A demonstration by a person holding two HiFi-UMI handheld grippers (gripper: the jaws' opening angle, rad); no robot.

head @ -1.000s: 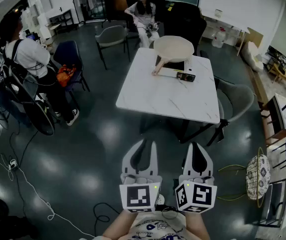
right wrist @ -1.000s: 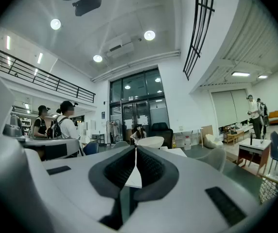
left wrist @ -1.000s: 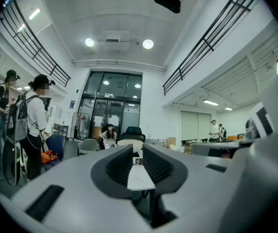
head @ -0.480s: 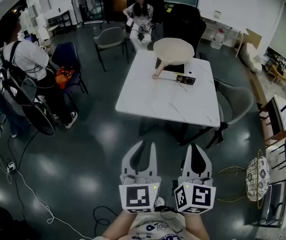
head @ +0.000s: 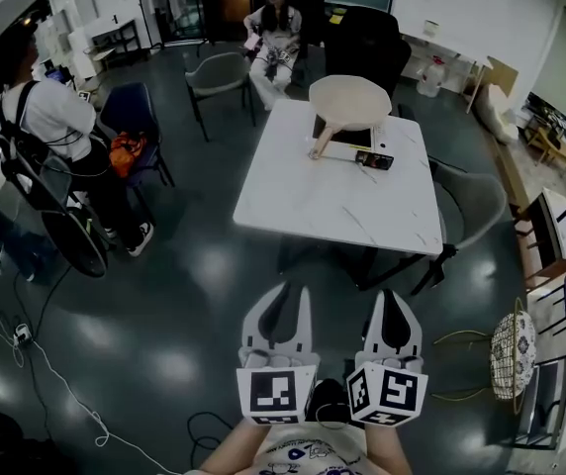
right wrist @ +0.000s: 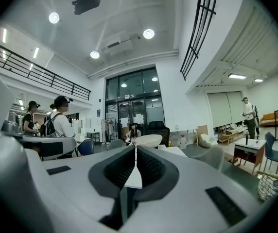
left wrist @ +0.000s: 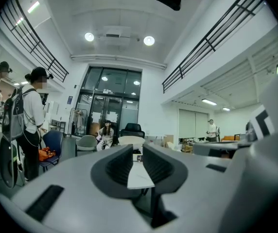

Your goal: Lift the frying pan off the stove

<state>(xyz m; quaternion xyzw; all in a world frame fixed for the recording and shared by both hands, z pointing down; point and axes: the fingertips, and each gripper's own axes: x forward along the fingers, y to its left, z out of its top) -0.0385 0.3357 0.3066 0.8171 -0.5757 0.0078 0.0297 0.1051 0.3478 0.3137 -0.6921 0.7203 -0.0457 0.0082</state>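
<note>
Frying pan (head: 349,100) is sitting untouched on stove (head: 345,142) at 12 o'clock; left gripper (head: 293,291) and right gripper (head: 384,296) are hovering at 6 o'clock, jaws closed, empty.

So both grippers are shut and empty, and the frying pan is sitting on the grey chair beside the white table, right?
Not quite. The frying pan sits on the stove at the far end of the white table, not on a chair; the head view shows it. The rest holds: the left gripper and right gripper are both shut and empty.
</note>
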